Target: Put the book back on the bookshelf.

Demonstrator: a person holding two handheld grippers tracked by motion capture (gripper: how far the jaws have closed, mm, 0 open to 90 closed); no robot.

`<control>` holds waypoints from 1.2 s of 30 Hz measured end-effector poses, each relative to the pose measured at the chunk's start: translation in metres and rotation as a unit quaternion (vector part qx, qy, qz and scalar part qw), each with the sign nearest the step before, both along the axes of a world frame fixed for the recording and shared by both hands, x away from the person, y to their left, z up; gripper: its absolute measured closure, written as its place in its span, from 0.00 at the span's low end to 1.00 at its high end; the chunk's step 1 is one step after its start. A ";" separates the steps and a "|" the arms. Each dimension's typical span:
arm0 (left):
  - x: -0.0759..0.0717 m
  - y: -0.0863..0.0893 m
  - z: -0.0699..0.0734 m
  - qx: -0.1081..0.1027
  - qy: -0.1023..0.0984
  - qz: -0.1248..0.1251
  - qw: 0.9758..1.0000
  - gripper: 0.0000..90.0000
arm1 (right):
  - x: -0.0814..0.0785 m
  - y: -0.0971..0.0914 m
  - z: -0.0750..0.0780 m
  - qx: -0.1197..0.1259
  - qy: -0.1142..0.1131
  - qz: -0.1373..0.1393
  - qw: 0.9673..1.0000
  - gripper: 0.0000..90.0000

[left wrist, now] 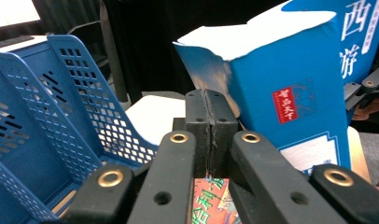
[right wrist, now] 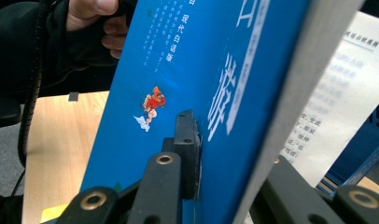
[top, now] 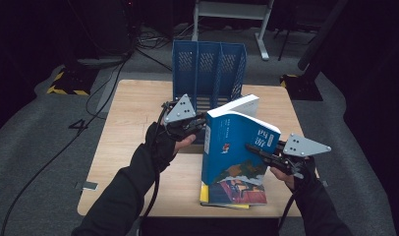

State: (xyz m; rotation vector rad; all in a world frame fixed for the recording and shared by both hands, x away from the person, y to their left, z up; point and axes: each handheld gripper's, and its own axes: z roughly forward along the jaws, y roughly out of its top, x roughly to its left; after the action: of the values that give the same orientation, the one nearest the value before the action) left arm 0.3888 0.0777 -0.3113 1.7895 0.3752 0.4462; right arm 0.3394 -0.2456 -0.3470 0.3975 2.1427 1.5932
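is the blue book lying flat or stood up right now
Stood up, tilted. The blue book is lifted on end above the flat book on the table, its spine clamped in the right gripper.

Dim room with only the table [top: 138,147] lit from above; close views slightly soft.

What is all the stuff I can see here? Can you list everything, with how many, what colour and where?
File rack: one, blue, at the table's far edge.
Upright book: one, blue cover, tilted, clamped by the right gripper.
Flat books: a small stack, colourful cover over a yellow one, at the near edge.
Table: one, light wood, on grey floor.
Desk frame: one, pale, behind.
Left gripper: black, jaws shut, beside the upright book.
Right gripper: black, shut on the upright book.
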 end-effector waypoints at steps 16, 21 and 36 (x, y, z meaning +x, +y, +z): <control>-0.028 0.009 -0.002 -0.029 0.007 0.017 0.999 0.54 | -0.026 -0.008 0.005 -0.002 -0.039 0.024 0.999 0.87; -0.034 0.018 -0.007 -0.024 0.008 0.018 1.000 0.43 | -0.033 -0.010 0.005 0.001 -0.040 0.038 0.998 0.87; -0.061 0.036 -0.020 0.024 0.025 0.013 0.999 0.27 | -0.037 -0.010 0.003 0.004 -0.039 0.038 0.999 0.88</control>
State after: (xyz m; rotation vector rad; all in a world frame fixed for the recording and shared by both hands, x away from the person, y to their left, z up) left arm 0.3275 0.1136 -0.3309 1.8473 0.4258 0.4325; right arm 0.3020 -0.2558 -0.3438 0.2549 2.1151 1.6321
